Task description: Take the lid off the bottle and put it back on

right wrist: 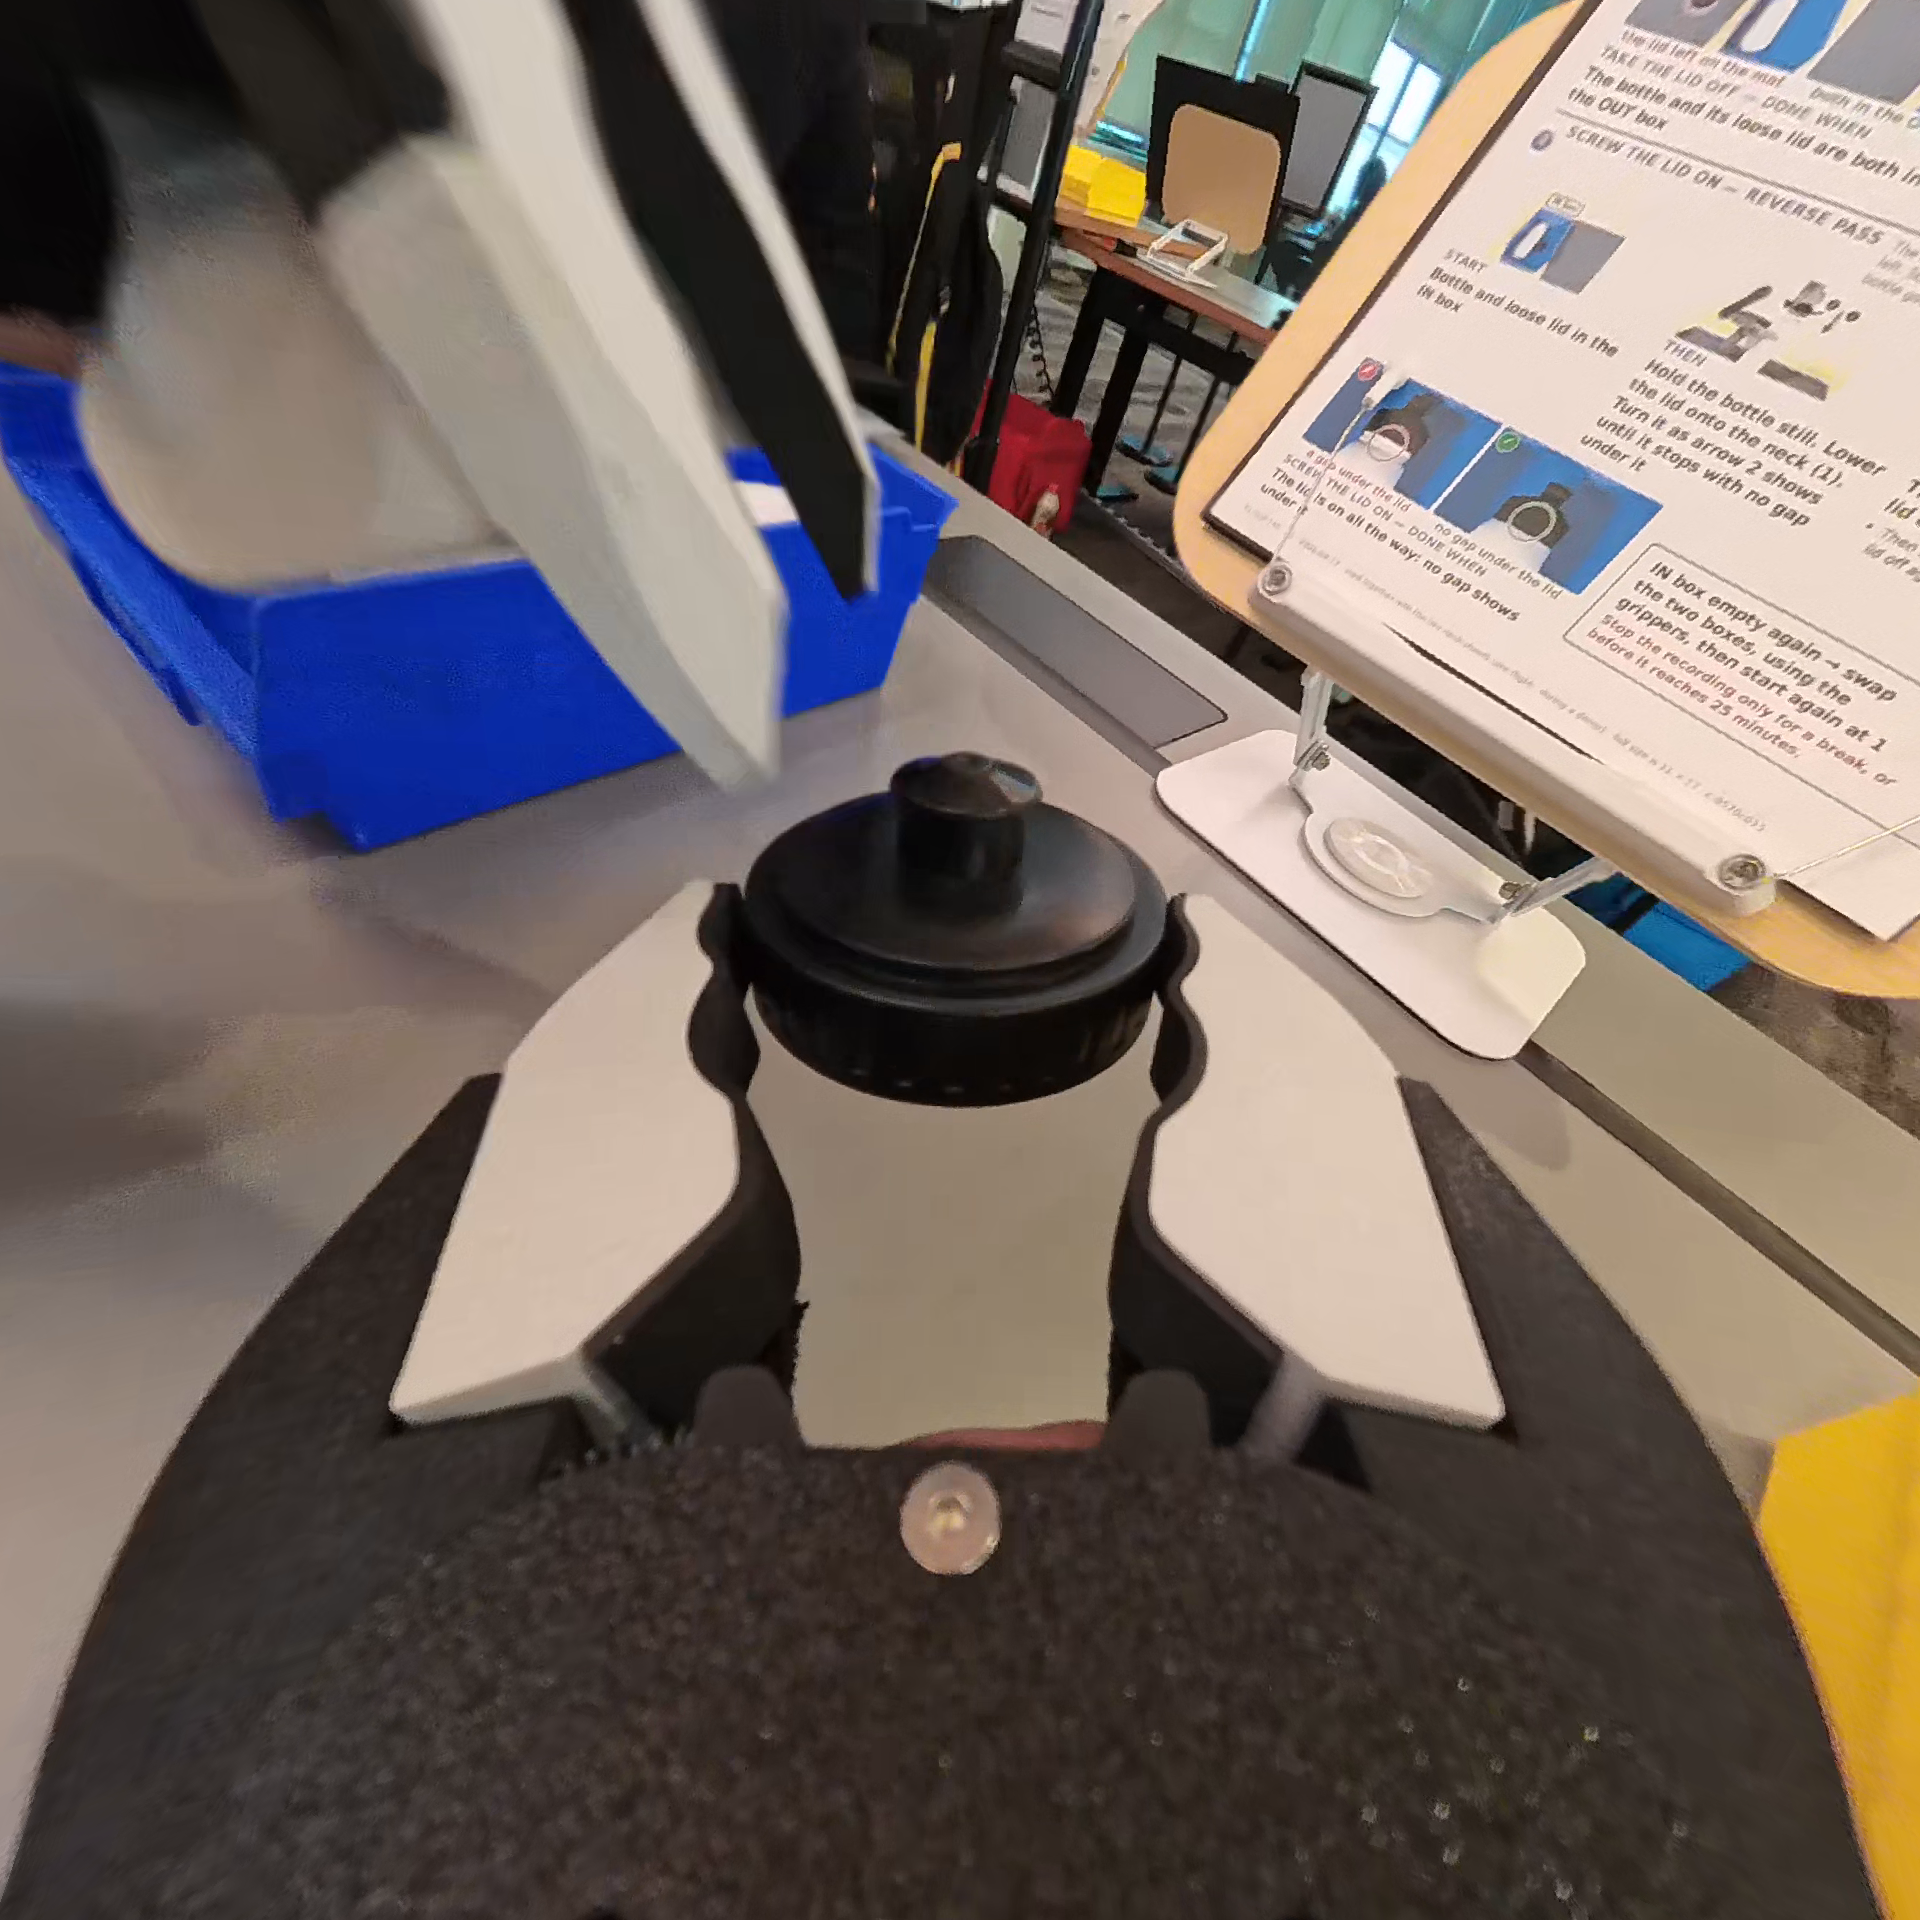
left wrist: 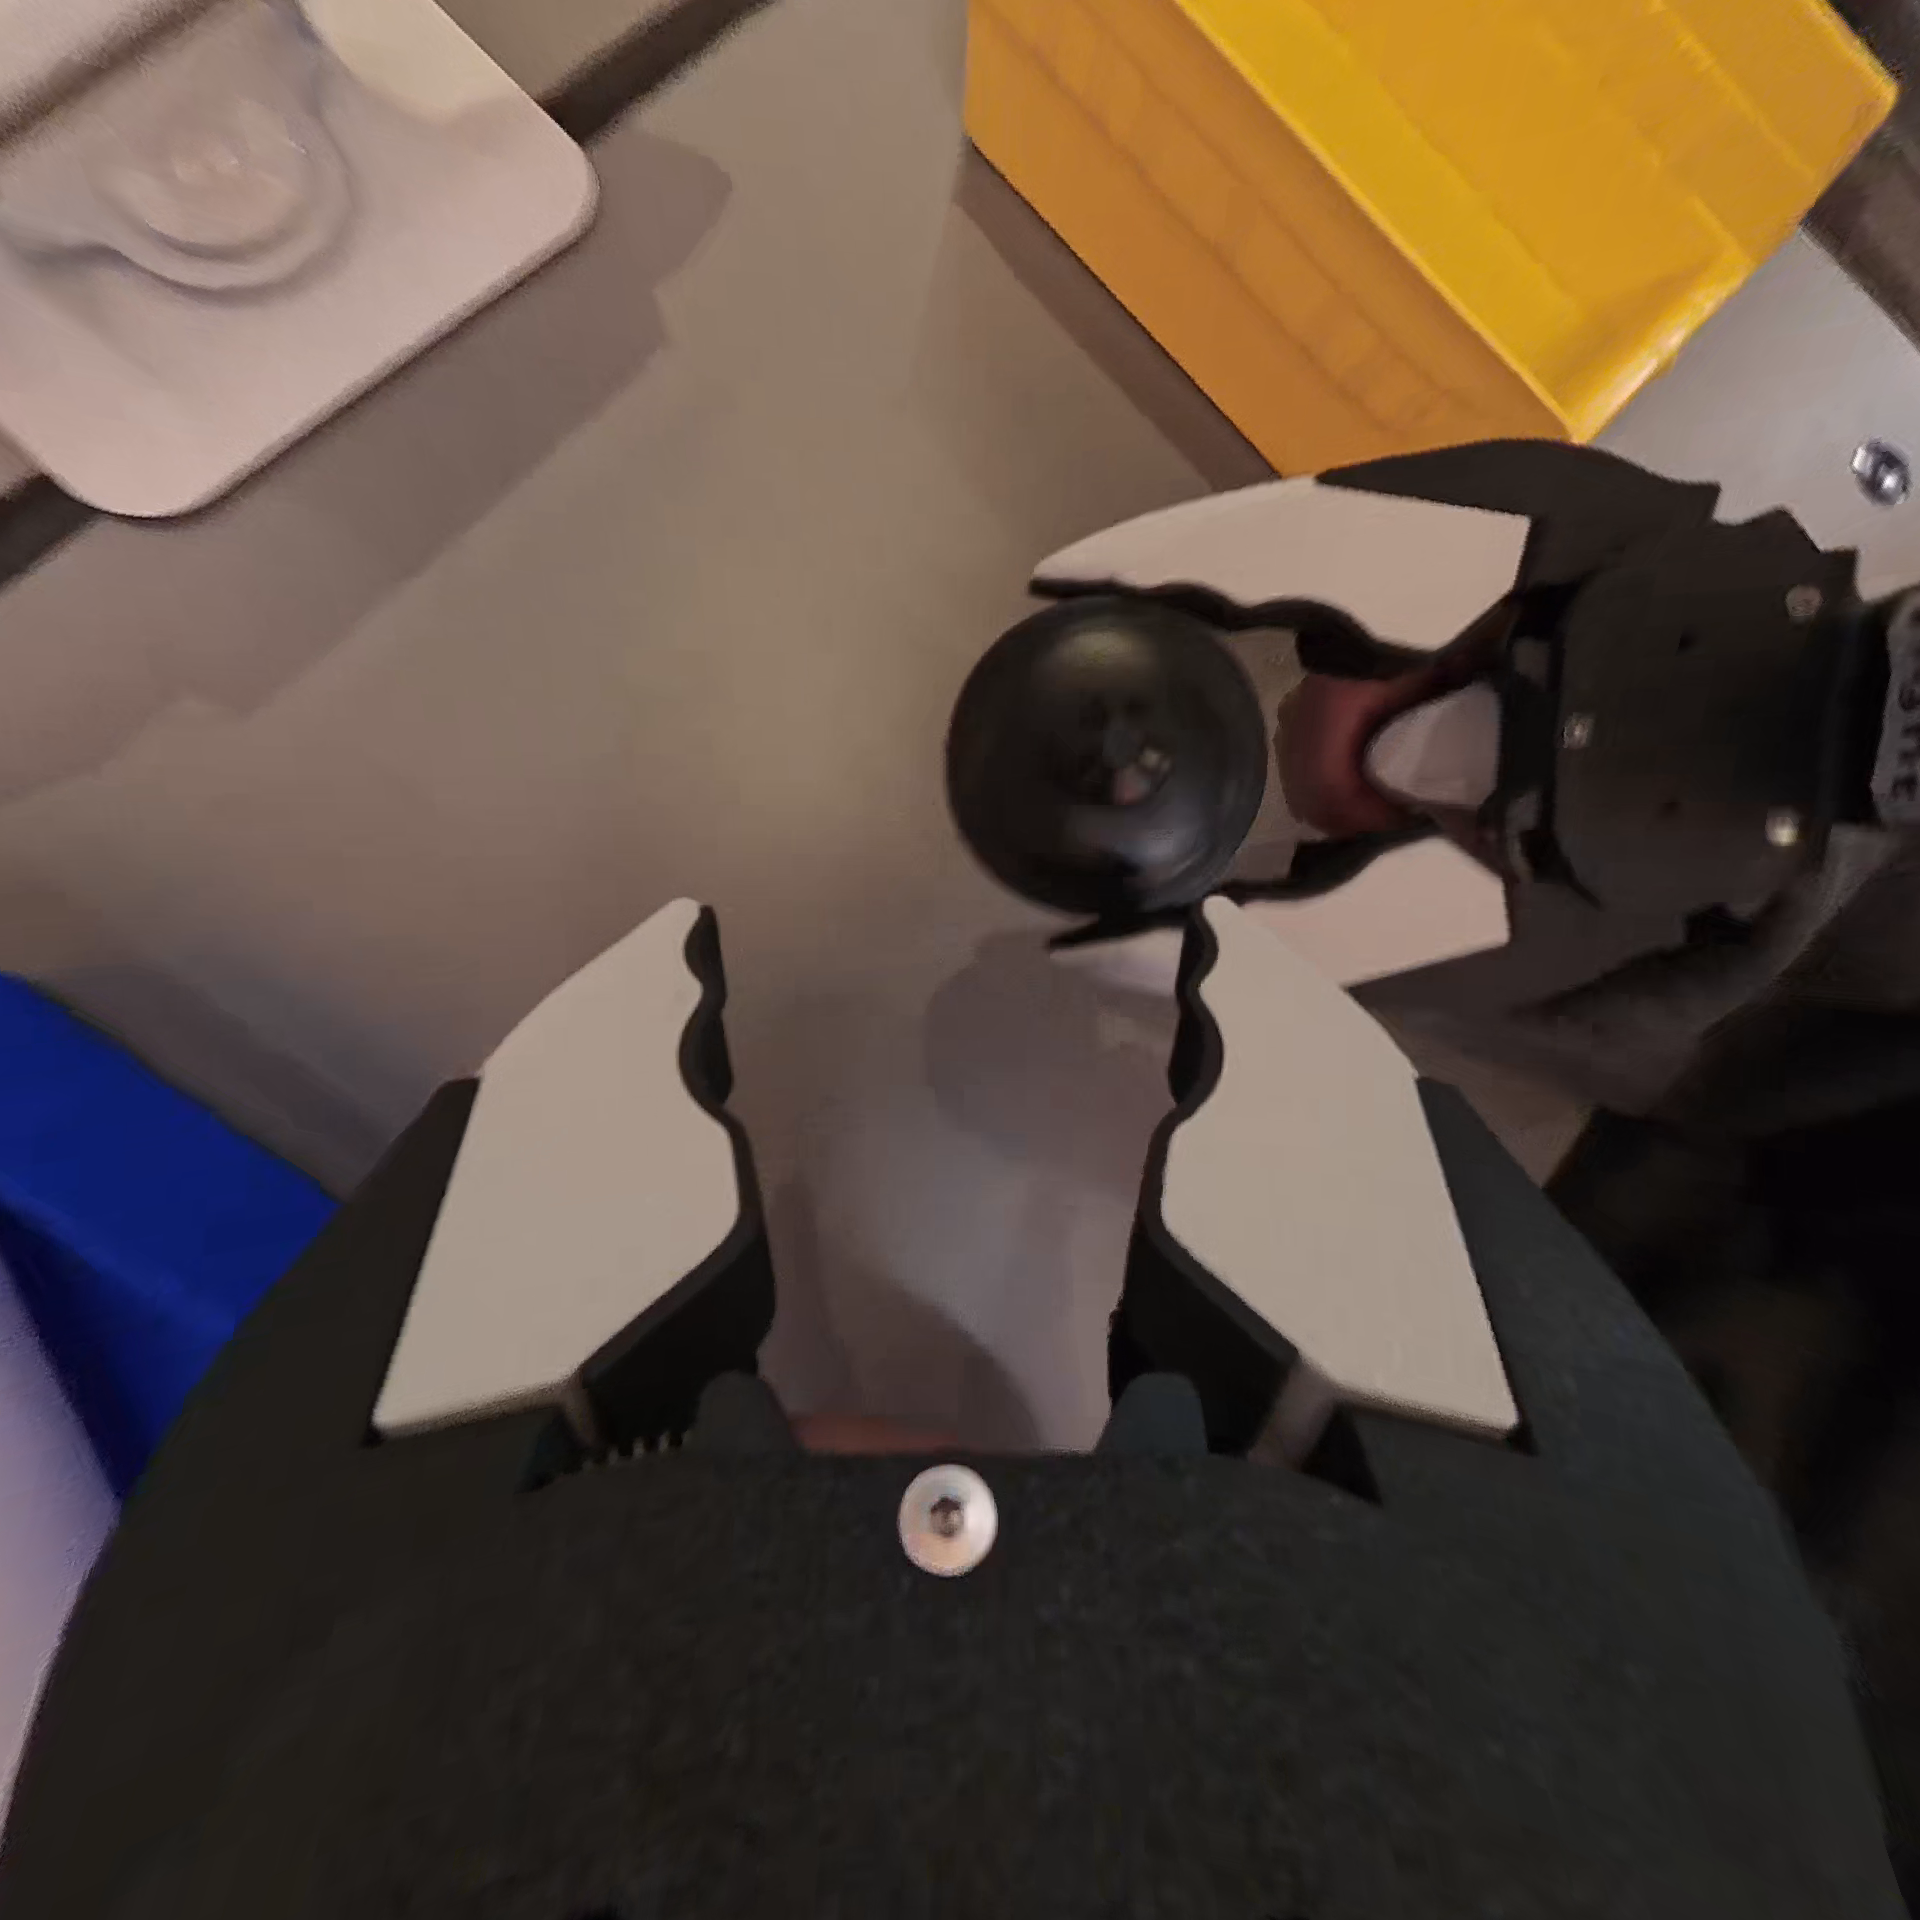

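- The lid [right wrist: 951, 925] is black, round and flat-topped, with a ribbed skirt and a short stubby spout rising from its middle; in the left wrist view [left wrist: 1107, 753] it shows from straight above as a dark glossy disc.
- The bottle itself is not clearly visible in either view; whether the lid sits on a neck or hangs free cannot be told.
- The right tool [right wrist: 951, 977] pinches the lid, its two grey fingers pressed against the skirt at 9 and 3 o'clock of the lid, above the grey bench [right wrist: 364, 935].
- In the left wrist view the right tool [left wrist: 1122, 748] reaches in from 3 o'clock, its fingers clasping the disc at 12 and 6 o'clock.
- The left tool [left wrist: 951, 925] is spread and empty, with bare bench showing between its fingers; its right fingertip lies just beside the lid's lower edge.
- From the right wrist view the left tool [right wrist: 800, 655] comes down from 11 o'clock, blurred, tips close above the spout.
- A blue bin [right wrist: 468, 665] stands on the bench at 10 o'clock of the lid, behind the left tool.
- A yellow bin [left wrist: 1434, 208] sits at 1 o'clock in the left wrist view, near the right tool.
- A white stand [right wrist: 1371, 894] at 3 o'clock of the lid props up a board with a printed instruction sheet [right wrist: 1662, 416].
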Demonstrator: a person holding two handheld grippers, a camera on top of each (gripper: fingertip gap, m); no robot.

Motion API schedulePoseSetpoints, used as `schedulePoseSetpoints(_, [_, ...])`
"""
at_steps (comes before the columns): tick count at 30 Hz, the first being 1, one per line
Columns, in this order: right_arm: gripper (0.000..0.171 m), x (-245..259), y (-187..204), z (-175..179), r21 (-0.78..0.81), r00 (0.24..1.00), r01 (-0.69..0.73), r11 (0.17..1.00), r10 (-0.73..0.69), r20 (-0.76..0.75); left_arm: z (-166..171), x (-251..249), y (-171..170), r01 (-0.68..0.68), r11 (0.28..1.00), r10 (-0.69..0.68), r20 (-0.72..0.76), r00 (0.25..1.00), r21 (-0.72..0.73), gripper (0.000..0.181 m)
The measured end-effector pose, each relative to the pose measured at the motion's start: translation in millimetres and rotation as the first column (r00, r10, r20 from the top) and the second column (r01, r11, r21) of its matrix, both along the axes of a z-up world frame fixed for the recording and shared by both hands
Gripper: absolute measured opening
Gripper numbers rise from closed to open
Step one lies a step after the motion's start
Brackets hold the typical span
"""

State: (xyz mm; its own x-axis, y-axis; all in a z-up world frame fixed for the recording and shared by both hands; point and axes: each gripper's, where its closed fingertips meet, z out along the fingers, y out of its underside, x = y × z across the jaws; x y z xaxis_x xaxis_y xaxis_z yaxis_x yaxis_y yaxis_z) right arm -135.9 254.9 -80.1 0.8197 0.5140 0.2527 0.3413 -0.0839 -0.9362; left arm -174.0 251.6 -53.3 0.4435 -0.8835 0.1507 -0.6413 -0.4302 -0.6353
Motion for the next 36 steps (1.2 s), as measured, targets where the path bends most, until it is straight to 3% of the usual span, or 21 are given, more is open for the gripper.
schedulePoseSetpoints(3, [0.075, 8, -1, 5, 0.030, 0.998, -0.019, 0.999, 0.021, -0.054, 9, -41, -21, -0.070, 0.995, 0.057, 0.159, 0.986, 0.078, 0.079])
schedulePoseSetpoints(7, [0.075, 14, -7, 11, 0.067, 0.987, -0.078, 0.995, 0.087, -0.134, -24, -91, -76, -0.203, 0.971, 0.146, 0.358, 0.922, 0.127, 0.074])
schedulePoseSetpoints(11, [0.075, 14, -10, 9, 0.051, 0.979, -0.096, 0.994, 0.104, -0.173, -67, -139, -105, -0.371, 0.928, 0.325, 0.400, 0.857, 0.041, 0.078])
schedulePoseSetpoints(14, [0.075, 11, -13, 5, 0.038, 0.978, -0.108, 0.993, 0.113, -0.174, -74, -181, -95, -0.495, 0.862, 0.420, 0.393, 0.818, 0.110, 0.082])
schedulePoseSetpoints(18, [0.075, 5, -17, -1, 0.028, 0.979, -0.127, 0.992, 0.130, -0.156, -59, -226, -54, -0.521, 0.819, 0.468, 0.248, 0.849, 0.241, 0.086])
schedulePoseSetpoints(21, [0.075, 5, -18, -4, 0.020, 0.979, -0.130, 0.991, 0.132, -0.158, -59, -256, -3, -0.468, 0.836, 0.489, -0.002, 0.872, 0.288, 0.092])
schedulePoseSetpoints(24, [0.075, 8, -18, -3, 0.021, 0.977, -0.125, 0.992, 0.126, -0.173, -69, -286, 59, -0.406, 0.838, 0.516, -0.284, 0.808, 0.365, 0.096])
schedulePoseSetpoints(27, [0.075, 13, -19, 0, 0.018, 0.972, -0.118, 0.993, 0.119, -0.205, -89, -295, 101, -0.386, 0.861, 0.504, -0.460, 0.731, 0.330, 0.098])
schedulePoseSetpoints(31, [0.075, 19, -19, 2, 0.018, 0.970, -0.105, 0.994, 0.107, -0.218, -121, -286, 108, -0.417, 0.898, 0.422, -0.544, 0.725, 0.141, 0.097])
schedulePoseSetpoints(36, [0.075, 17, -19, 0, 0.015, 0.970, -0.113, 0.993, 0.114, -0.213, -138, -295, 112, -0.415, 0.897, 0.414, -0.625, 0.662, 0.154, 0.082])
